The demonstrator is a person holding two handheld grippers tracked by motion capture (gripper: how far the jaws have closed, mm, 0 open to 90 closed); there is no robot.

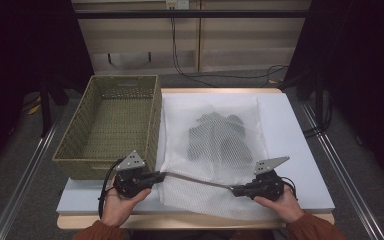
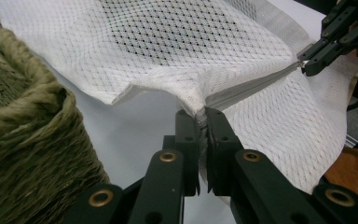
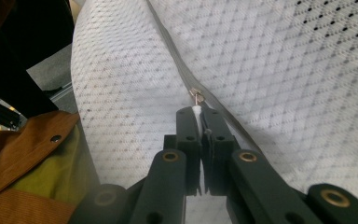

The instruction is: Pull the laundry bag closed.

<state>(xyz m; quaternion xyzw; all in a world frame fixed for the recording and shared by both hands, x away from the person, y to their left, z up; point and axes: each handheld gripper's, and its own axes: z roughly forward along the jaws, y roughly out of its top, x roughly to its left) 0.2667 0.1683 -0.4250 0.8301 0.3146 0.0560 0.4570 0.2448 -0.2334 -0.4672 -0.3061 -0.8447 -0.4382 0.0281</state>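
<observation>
1. A white mesh laundry bag (image 1: 215, 145) lies flat on a pale, sheet-covered worktop (image 1: 300, 150), just right of a green woven rectangular basket (image 1: 111, 125).
2. A dark garment (image 1: 216, 135) shows through the mesh near the middle of the bag.
3. A grey zipper (image 1: 195, 180) runs along the bag's near edge, stretched taut between the two tools.
4. The left hand-held gripper (image 1: 156, 176), held in the person's left hand (image 1: 117, 202), sits at the basket's near right corner. In the left gripper view its jaws are closed tight on the end of the zipper and the bunched mesh around it (image 2: 204, 114).
5. The right hand-held gripper (image 1: 235, 190), held in the right hand (image 1: 280, 202), sits near the worktop's front edge. In the right gripper view its jaws are clamped on the small white zipper pull (image 3: 196, 111), with the metal slider (image 3: 196, 93) just beyond the jaw tips.
6. Orange-brown sleeves (image 1: 320, 230) cover both forearms at the bottom of the high view.
7. The basket's edge touches or overlaps the bag's left side; which, I cannot tell.
</observation>
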